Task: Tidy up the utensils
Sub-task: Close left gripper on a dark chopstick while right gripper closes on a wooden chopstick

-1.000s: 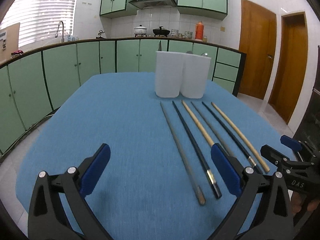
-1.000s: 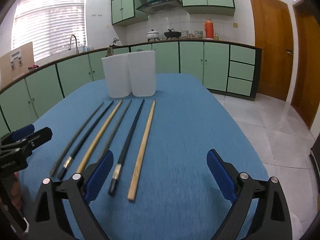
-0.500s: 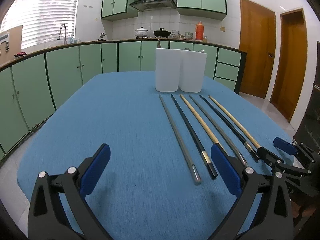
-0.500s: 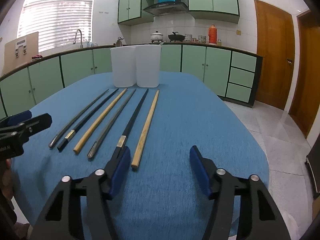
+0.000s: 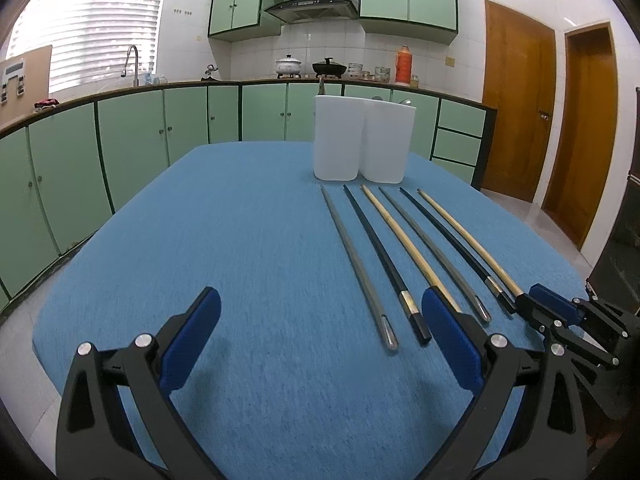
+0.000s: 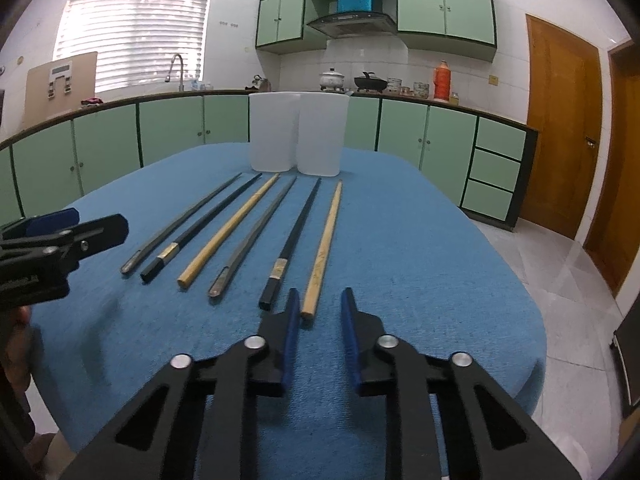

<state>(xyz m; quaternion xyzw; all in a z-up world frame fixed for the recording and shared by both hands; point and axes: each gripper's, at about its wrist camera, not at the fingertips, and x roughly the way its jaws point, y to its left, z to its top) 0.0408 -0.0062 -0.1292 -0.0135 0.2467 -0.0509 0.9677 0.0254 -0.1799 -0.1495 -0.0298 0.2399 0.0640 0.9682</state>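
Right wrist view: the right gripper has just been narrowing its jaws around the near end of the rightmost wooden chopstick, a small gap still showing on either side. Six chopsticks lie fanned on the blue tablecloth, tips toward two white holders. Over in the left wrist view, the left gripper hovers spread wide with nothing between its pads.

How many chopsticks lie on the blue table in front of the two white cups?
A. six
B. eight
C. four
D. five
A: six chopsticks lie side by side on the table, their far tips toward the white cups.
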